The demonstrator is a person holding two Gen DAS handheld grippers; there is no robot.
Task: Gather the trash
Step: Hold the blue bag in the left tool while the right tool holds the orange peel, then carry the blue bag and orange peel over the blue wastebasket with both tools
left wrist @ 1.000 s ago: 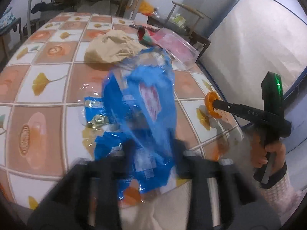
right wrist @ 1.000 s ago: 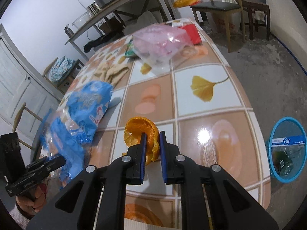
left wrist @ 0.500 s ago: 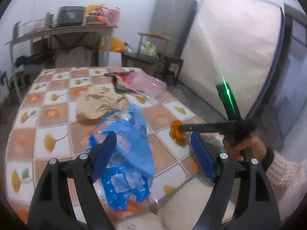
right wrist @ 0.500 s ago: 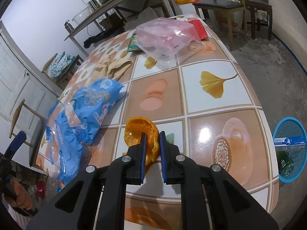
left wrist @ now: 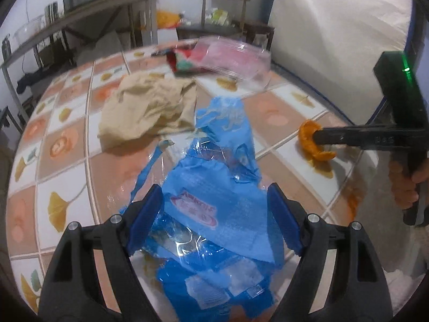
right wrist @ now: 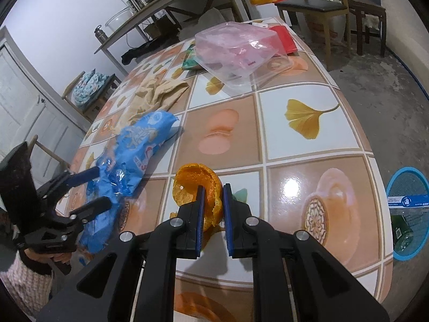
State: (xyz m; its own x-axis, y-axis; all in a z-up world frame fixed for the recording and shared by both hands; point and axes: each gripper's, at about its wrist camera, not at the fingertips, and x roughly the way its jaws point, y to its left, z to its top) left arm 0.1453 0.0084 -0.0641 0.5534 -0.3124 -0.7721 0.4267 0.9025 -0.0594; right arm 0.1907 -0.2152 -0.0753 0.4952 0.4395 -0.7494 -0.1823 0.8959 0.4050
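Observation:
A crumpled blue plastic wrapper (left wrist: pixel 217 187) lies on the tiled table; it also shows in the right wrist view (right wrist: pixel 128 155). My left gripper (left wrist: pixel 214 217) is open, its jaws either side of the wrapper's near part. My right gripper (right wrist: pixel 213 201) is shut on an orange peel (right wrist: pixel 195 185) resting low on the table. The peel (left wrist: pixel 311 139) and the right gripper's fingers (left wrist: pixel 348 136) show at the right of the left wrist view. The left gripper (right wrist: pixel 91 190) shows at the left of the right wrist view.
A beige crumpled cloth (left wrist: pixel 150 107) lies behind the wrapper. A clear plastic container with pink contents (right wrist: pixel 236 51) and a red packet (right wrist: pixel 284 40) sit at the table's far end. A blue bin (right wrist: pixel 407 214) stands on the floor right of the table. A chair (right wrist: pixel 316 5) stands beyond.
The left gripper let go of the blue wrapper, pulled back, then came in low again with its open jaws around it. The right gripper stayed shut on the peel.

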